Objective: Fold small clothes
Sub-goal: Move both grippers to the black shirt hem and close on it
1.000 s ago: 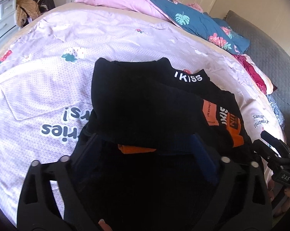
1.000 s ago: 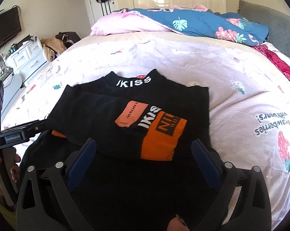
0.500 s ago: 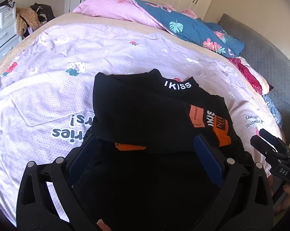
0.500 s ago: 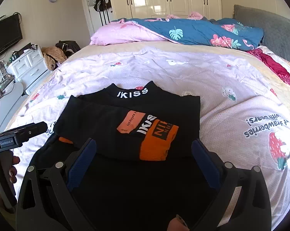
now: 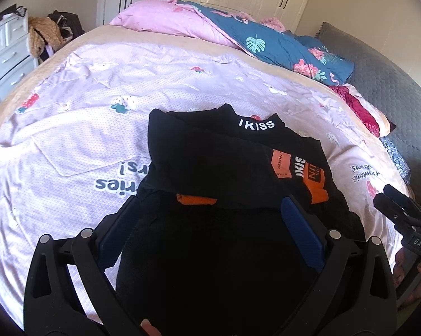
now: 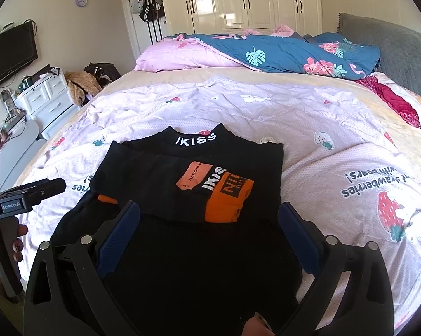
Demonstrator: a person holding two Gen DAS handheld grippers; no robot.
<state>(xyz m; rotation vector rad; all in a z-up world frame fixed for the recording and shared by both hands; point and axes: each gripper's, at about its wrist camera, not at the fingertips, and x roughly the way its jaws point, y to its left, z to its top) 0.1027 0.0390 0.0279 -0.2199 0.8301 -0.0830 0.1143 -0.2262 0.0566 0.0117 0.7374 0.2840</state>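
So the small black sweater with orange patches and white "IKISS" lettering (image 6: pixel 188 179) is lying flat on the pale pink strawberry-print bedspread (image 6: pixel 336 128), near edge of the bed. Its long axis runs near-to-far, collar pointing away toward the far pillows, hem end closest to both cameras. The near part is a dark stretch of fabric filling the bottom middle of both views; too dark to make out much detail there.

The left gripper (image 5: pixel 210 235) sits low over the near end of the sweater, aimed along the bed toward the collar, black arms spread with the blue-padded fingers (image 5: pixel 300 232) wide apart, nothing pinched between them. The right gripper (image 6: pixel 210 232) is in much the same pose, level and pointing far, also spread wide, straddling the dark fabric without gripping it. Each one shows up at the edge of the other's view, so they're side by side.

Looks-wise: both sleeves are folded in across the chest, the top one showing an orange cuff and a salmon label. A bit of orange peeks out on the left under the fold. A rumpled blue floral duvet (image 6: pixel 294 53) sits at the far end.
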